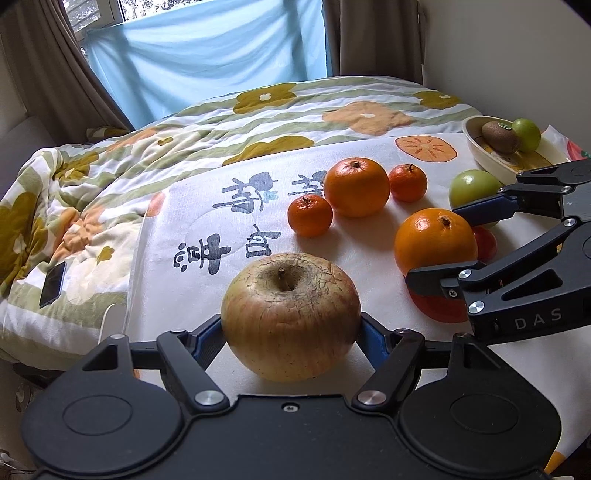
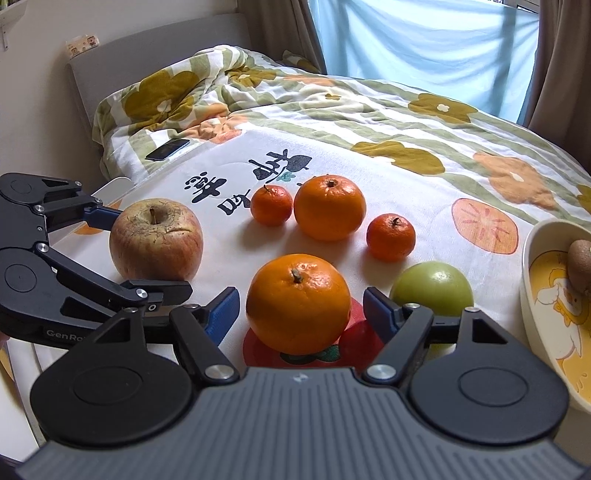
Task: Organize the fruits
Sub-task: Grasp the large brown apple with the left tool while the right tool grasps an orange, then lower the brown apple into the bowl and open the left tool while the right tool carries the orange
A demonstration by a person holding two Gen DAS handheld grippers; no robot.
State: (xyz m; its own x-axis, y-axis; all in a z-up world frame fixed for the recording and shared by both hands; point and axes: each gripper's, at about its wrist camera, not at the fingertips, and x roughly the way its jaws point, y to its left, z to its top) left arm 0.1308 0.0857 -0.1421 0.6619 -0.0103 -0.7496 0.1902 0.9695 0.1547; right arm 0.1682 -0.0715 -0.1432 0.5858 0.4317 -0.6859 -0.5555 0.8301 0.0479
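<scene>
Two handheld black linkage grippers with blue finger pads

Left gripper [image 1: 290,326]: smooth black housing, round covers, silver pivot screws. Right gripper [image 2: 301,306]: ribbed grey-black housing, identical linkages; white "DAS" lettering on its side, "GenRo" on the left unit.

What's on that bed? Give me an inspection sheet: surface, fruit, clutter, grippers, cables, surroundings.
Surface: white printed cloth over a floral quilt.
Job's things: wrinkled yellow-red apple; large near orange and large far orange; two small mandarins; smooth green round fruit on the cloth; cream ceramic bowl holding a brown kiwi and a second green fruit.
Clutter: dark flat phone on the quilt.
Grippers: left gripper closed on the apple, which rests on the cloth; right gripper open, straddling the near orange, pads clear.
Cables: nothing seen.
Surroundings: light blue curtain, brown drapes, window.
</scene>
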